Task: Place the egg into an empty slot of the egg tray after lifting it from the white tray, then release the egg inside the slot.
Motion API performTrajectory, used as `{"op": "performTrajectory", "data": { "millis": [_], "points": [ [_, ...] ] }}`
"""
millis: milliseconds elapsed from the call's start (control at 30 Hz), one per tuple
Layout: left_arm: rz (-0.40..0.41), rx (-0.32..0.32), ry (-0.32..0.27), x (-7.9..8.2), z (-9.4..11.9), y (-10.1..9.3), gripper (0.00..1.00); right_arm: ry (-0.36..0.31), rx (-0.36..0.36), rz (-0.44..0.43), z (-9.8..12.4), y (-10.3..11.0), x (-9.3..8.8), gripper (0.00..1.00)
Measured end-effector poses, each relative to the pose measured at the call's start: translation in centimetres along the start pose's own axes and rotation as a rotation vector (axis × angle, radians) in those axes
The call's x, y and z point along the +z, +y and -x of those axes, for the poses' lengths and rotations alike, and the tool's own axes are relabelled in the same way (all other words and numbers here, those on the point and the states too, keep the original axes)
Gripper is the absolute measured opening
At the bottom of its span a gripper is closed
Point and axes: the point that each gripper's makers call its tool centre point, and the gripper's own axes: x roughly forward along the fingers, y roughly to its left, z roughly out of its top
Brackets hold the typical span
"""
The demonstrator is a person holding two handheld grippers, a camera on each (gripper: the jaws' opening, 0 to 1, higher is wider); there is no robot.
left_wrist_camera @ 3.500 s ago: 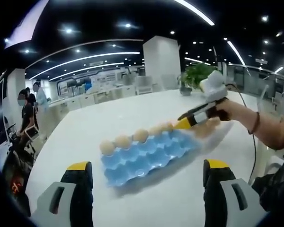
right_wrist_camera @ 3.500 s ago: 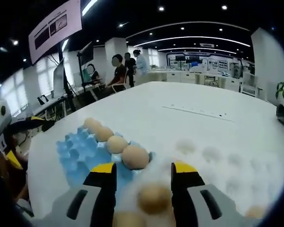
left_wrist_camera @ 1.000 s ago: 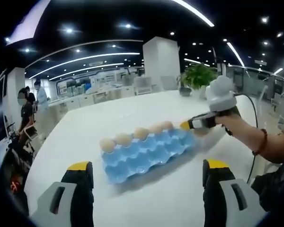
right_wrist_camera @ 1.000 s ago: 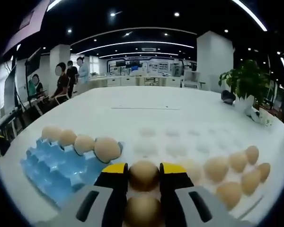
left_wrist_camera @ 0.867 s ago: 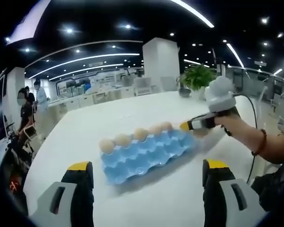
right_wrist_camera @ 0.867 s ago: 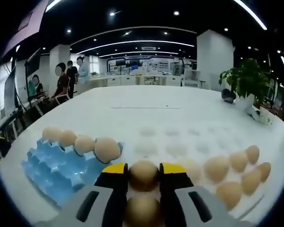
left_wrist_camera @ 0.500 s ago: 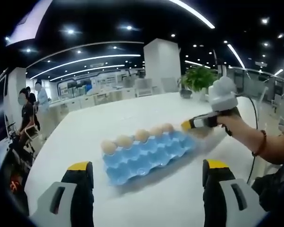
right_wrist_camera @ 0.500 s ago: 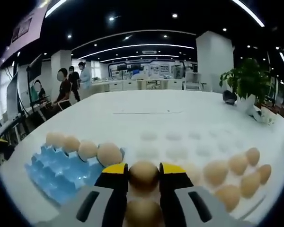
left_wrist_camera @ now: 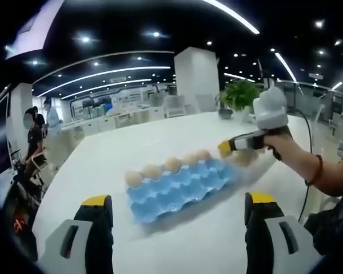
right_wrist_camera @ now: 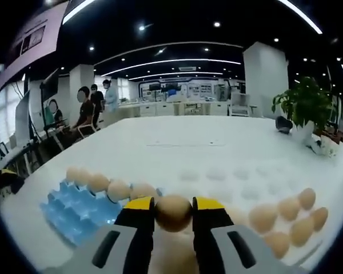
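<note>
Right gripper [right_wrist_camera: 173,212] clenched on egg [right_wrist_camera: 173,213], now lifted clear of white tray [right_wrist_camera: 240,182] vs. a sec ago; blue egg tray [right_wrist_camera: 80,208] just beside, slots free. Lift done, placing next. Left gripper [left_wrist_camera: 174,228] wide apart, idle.

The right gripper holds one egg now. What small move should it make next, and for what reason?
Probably carry the egg leftward toward the blue egg tray. The right gripper is shut on it above the white tray, while the blue tray has one row of eggs and many empty slots. The left gripper is open and idle.
</note>
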Motion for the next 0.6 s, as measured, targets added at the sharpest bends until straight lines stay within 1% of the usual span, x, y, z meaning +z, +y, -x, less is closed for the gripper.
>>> {"op": "performTrajectory", "data": {
  "millis": [167,400,600],
  "points": [
    [-0.001,0.004,0.002,-0.1,0.2,0.1,0.98,0.0,0.022,0.019,-0.2,1.0,0.2,0.26],
    [-0.004,0.006,0.01,-0.3,0.3,0.2,0.98,0.0,0.046,0.028,-0.2,1.9,0.3,0.26],
    [-0.006,0.006,0.017,-0.5,0.3,0.2,0.98,0.003,0.087,0.032,-0.3,3.2,0.4,0.26]
  ]
}}
